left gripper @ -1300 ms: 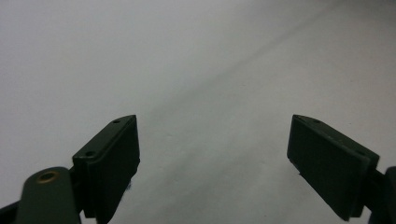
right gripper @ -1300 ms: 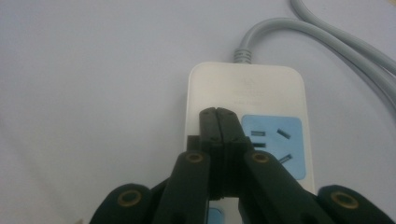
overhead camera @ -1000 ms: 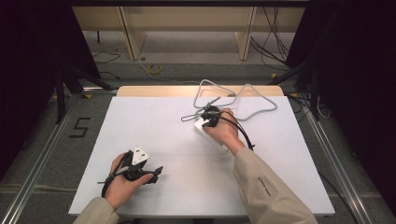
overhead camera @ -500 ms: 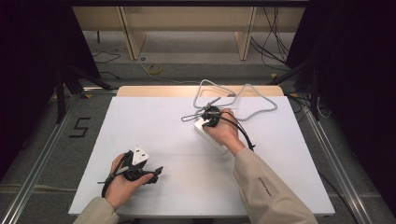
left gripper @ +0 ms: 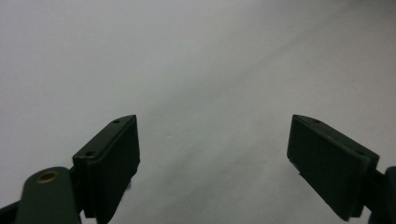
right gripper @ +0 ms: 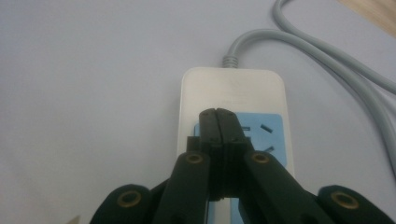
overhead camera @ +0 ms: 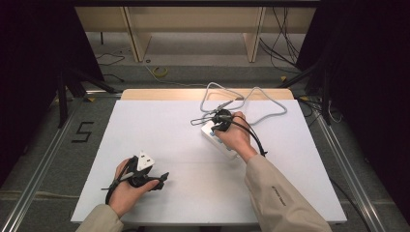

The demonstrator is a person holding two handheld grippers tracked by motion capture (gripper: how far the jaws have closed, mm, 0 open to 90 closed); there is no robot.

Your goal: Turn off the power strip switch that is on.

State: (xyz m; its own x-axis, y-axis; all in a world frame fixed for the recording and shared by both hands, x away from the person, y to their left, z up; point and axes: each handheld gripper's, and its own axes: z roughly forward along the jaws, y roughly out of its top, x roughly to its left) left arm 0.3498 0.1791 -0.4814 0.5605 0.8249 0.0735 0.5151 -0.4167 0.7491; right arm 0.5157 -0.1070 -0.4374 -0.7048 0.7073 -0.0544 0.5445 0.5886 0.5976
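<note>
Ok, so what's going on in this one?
A person sits at a white table with tongs in each hand. The right tongs are shut with nothing between the jaws, tips over the blue socket face of a white power strip, whose grey cable loops toward the table's far edge. The left tongs are open above bare tabletop near the person.
</note>
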